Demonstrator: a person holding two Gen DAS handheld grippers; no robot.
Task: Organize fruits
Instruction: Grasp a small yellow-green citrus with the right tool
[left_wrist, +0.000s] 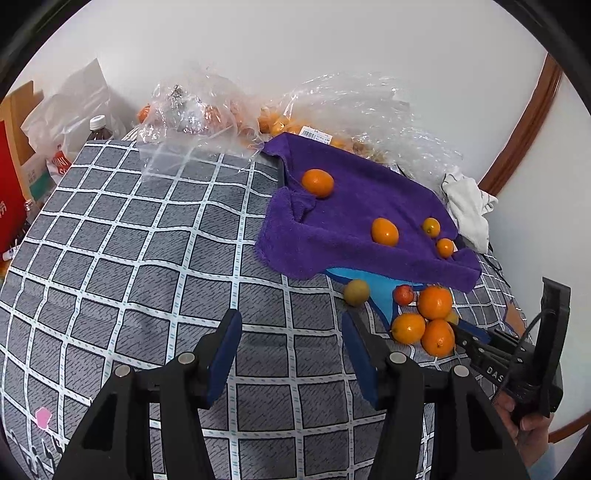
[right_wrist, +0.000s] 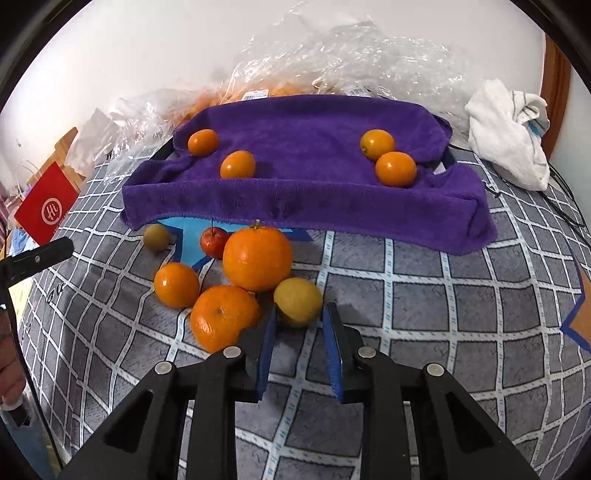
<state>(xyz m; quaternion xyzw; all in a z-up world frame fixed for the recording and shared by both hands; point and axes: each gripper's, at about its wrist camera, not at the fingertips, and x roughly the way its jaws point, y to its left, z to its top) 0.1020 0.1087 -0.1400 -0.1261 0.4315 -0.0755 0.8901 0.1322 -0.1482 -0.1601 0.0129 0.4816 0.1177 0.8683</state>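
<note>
The right gripper (right_wrist: 298, 319) is squeezing a small yellow fruit (right_wrist: 297, 301) between its blue pads, down on the checked cloth (right_wrist: 443, 314). Its jaws are close together, one on each side of the fruit, so it looks like a real grip for lifting.

The yellow fruit is sitting at the edge of a little pile, just beside a big orange (right_wrist: 257, 258) and another orange (right_wrist: 223, 316) (so the gripper is coming in from the free side).

Four small oranges are already lying on the purple towel (right_wrist: 314, 192), like this one (right_wrist: 395, 168). I think the towel is the place for sorted fruit.

The left gripper (left_wrist: 291, 325) is hanging half open over bare cloth, holding nothing. It is probably waiting out of the way.
</note>
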